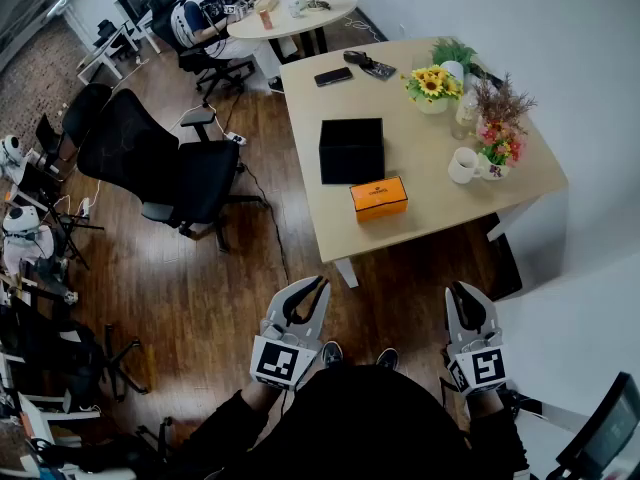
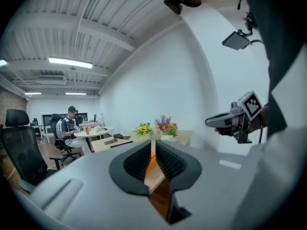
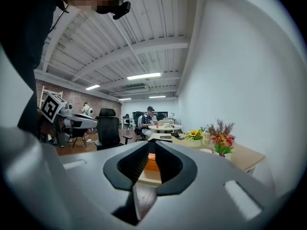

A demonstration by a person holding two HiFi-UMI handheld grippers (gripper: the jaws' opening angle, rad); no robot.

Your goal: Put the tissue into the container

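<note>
An orange tissue box point(image 1: 379, 197) lies near the front edge of the wooden table point(image 1: 430, 168), just in front of a black open box point(image 1: 352, 150). Both grippers hang low over the floor, short of the table and close to my body. My left gripper point(image 1: 322, 280) is shut and holds nothing; it aims toward the table's front left corner. My right gripper point(image 1: 458, 290) is shut and holds nothing as well. In the left gripper view the orange tissue box point(image 2: 150, 164) peeks through the slit behind the left gripper's point(image 2: 153, 143) jaws. The right gripper view shows the same orange box point(image 3: 151, 163) behind its own gripper point(image 3: 152, 143).
Flower pots point(image 1: 433, 83), a white mug point(image 1: 464, 165), a phone point(image 1: 333, 76) and a dark case sit on the table's far half. Black office chairs point(image 1: 160, 163) stand left of it. A person sits at a round table point(image 1: 290, 13) behind. A white wall runs along the right.
</note>
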